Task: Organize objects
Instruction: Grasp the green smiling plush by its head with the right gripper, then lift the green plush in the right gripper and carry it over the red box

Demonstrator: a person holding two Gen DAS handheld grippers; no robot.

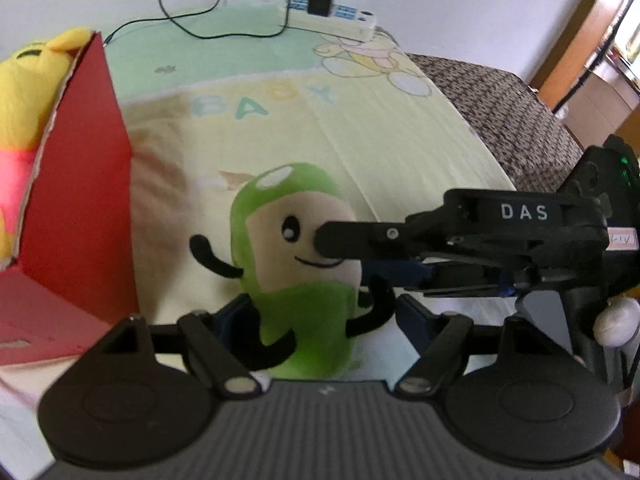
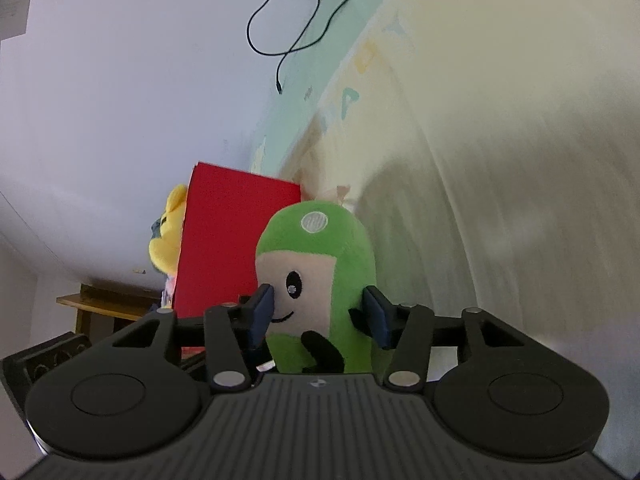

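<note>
green plush (image 2: pixel 320 280) btwn right tool (image 2: pixel 318 316) pads — gripped

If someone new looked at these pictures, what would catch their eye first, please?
The green plush toy stands upright on the pastel baby blanket, squeezed between the right gripper fingers. Beside it stands a bright red box with a yellow plush bear inside.
</note>
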